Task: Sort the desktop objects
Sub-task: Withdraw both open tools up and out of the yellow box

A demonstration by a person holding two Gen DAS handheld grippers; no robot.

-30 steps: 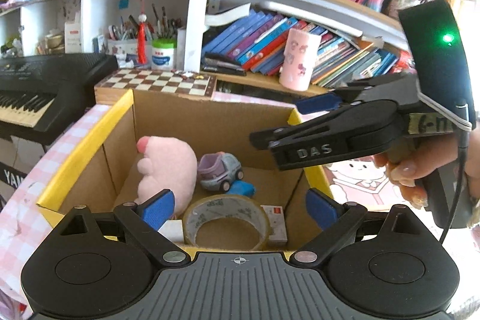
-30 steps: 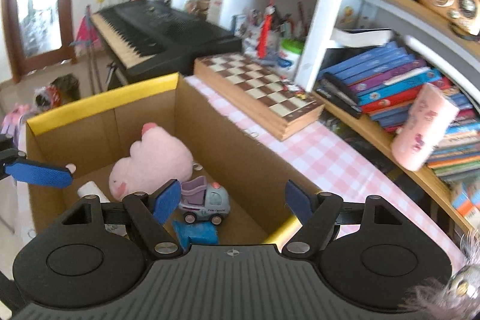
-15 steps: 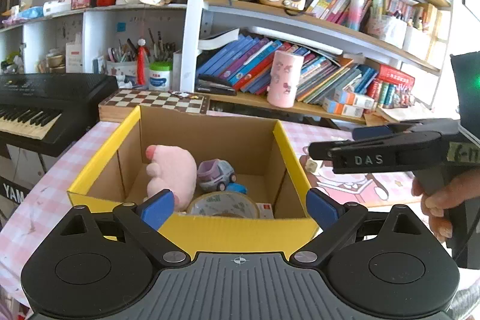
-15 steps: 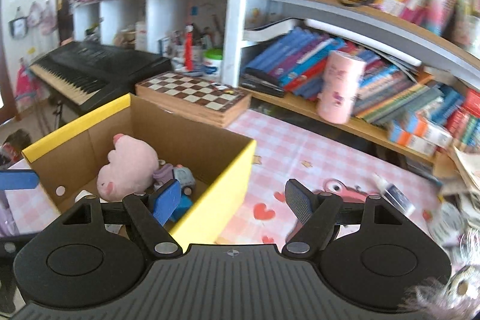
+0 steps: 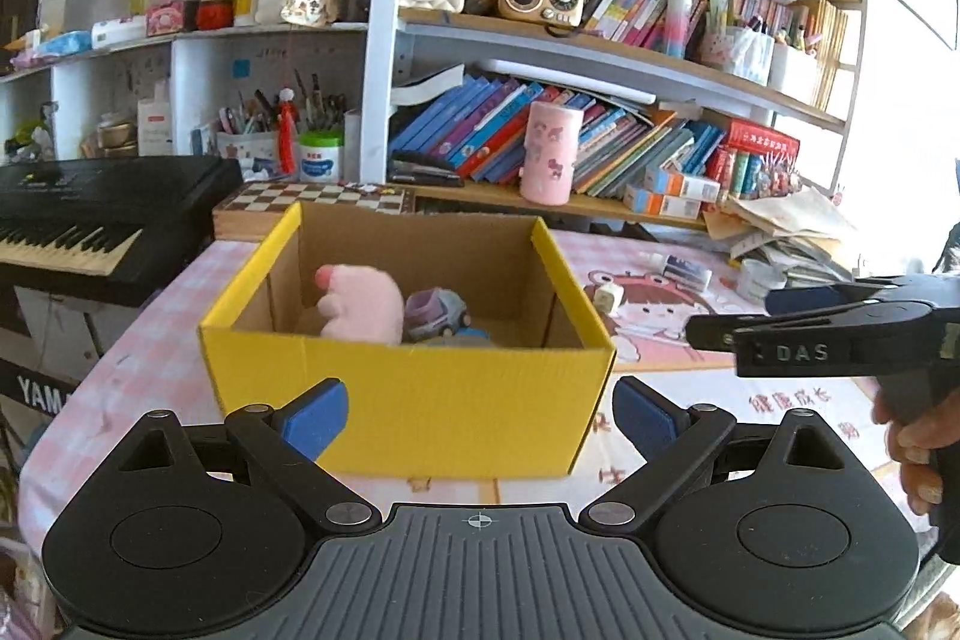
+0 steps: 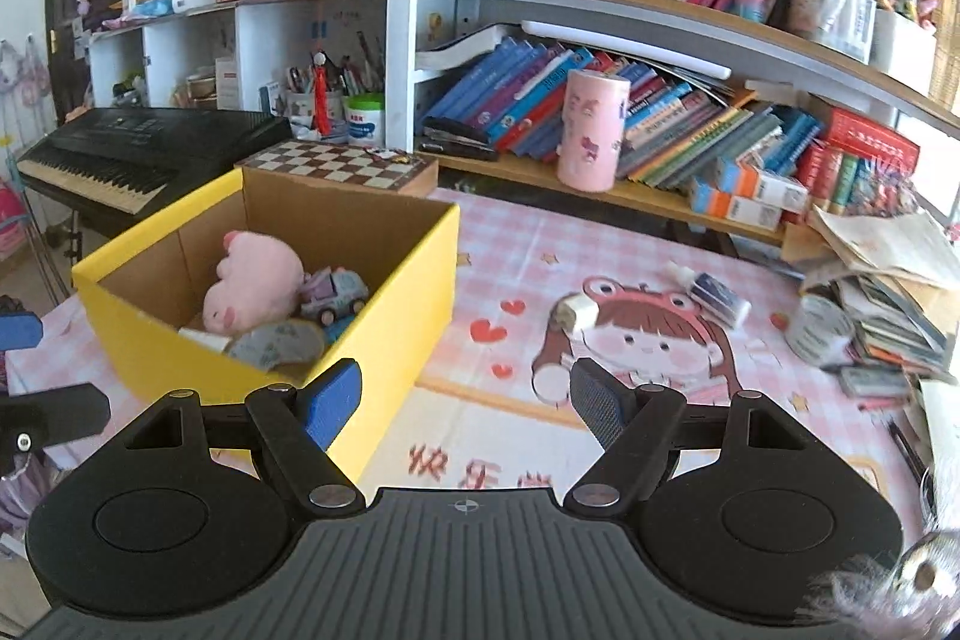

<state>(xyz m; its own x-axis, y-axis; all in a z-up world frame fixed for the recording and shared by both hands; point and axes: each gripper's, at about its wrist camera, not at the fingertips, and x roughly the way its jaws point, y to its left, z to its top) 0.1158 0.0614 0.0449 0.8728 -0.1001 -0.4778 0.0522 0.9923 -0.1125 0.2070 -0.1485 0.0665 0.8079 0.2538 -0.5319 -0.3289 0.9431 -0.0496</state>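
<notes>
Directly ahead of left tool (image 5: 480, 415): yellow box (image 5: 414, 400)

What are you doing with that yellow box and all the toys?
A person is tidying the desk with a gripper in each hand. The yellow box already holds a pink plush toy, a toy car and a roll of tape. Right now both the left gripper and the right gripper are open and hold nothing. A small white eraser and a little bottle lie on the cartoon mat, not yet sorted.
</notes>
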